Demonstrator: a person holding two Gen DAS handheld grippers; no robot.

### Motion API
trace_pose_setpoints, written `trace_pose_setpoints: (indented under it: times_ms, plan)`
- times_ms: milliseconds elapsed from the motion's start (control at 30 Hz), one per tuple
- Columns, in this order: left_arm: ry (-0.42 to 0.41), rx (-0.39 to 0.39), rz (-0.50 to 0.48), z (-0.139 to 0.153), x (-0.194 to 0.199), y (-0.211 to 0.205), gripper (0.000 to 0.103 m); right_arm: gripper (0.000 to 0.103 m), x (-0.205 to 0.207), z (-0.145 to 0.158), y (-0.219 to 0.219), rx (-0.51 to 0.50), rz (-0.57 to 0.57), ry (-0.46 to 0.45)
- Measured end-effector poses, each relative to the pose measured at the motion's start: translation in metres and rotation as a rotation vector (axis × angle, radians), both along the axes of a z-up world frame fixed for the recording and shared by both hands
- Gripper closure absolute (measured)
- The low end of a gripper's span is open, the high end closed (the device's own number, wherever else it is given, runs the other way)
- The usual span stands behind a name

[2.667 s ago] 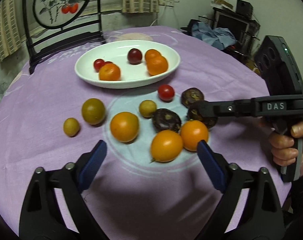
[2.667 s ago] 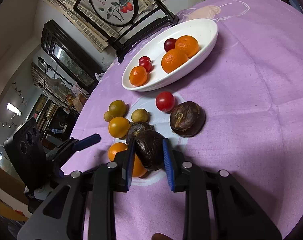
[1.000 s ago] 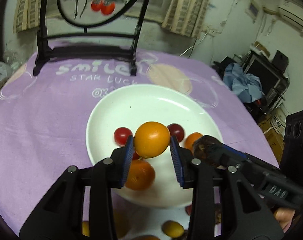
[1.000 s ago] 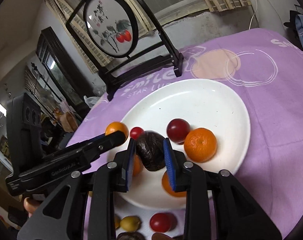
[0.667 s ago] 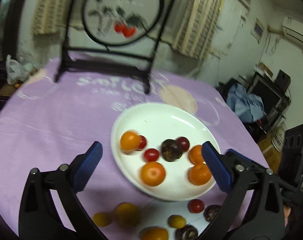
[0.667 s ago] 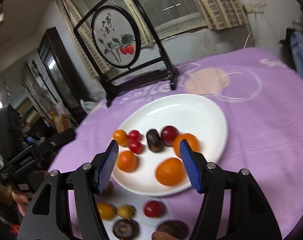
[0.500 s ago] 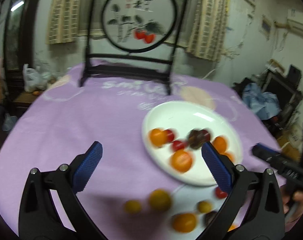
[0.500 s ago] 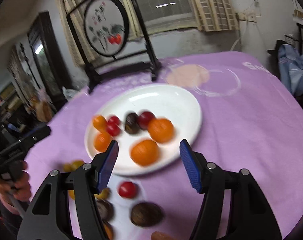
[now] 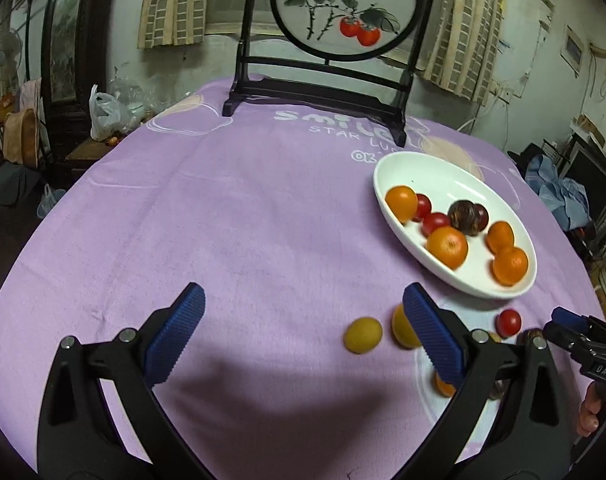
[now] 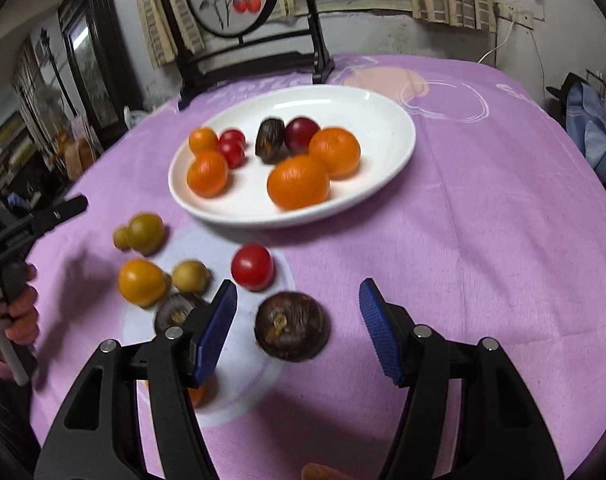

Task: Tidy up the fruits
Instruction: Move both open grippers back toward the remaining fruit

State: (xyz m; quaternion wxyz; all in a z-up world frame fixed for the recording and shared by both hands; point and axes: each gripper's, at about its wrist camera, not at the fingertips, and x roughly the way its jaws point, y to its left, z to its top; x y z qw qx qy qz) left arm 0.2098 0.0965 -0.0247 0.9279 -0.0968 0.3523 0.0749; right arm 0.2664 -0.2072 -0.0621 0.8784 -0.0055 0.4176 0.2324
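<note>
A white plate (image 10: 383, 100) holds several oranges, red tomatoes, a plum and one dark wrinkled fruit (image 10: 270, 140). My right gripper (image 10: 297, 292) is open, and a second dark fruit (image 10: 291, 332) lies on the cloth between its jaws, clear of both pads. A red tomato (image 10: 251, 266), yellow and green fruits and another dark one lie just left of it. My left gripper (image 9: 303, 328) is open wide over bare purple cloth, with nothing in it. A yellow-green fruit (image 9: 363, 335) lies by its right finger, and the plate (image 9: 455, 172) is to its right.
A black stand with a round painted screen (image 9: 323, 92) occupies the back of the table. The purple cloth (image 9: 223, 220) stretches left of the plate. A hand (image 10: 19, 312) holds the left gripper at the left edge. Furniture and clutter surround the table.
Both grippers let their fruits go into the plate, the left an orange tomato and the right a dark fruit. Both opened and drew back, the left swinging leftward, the right over the loose fruits.
</note>
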Motion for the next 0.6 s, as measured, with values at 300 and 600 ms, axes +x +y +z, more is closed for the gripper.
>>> trace_pose_setpoints:
  times_ms: [300, 600]
  plan:
    - [0.006, 0.076, -0.049, -0.001, -0.002, -0.018, 0.002, 0.039, -0.006, -0.009, 0.013, -0.104, 0.042, -0.019]
    - [0.005, 0.079, -0.054, -0.001, -0.002, -0.019, 0.002, 0.058, -0.008, -0.019, 0.023, -0.173, 0.073, -0.014]
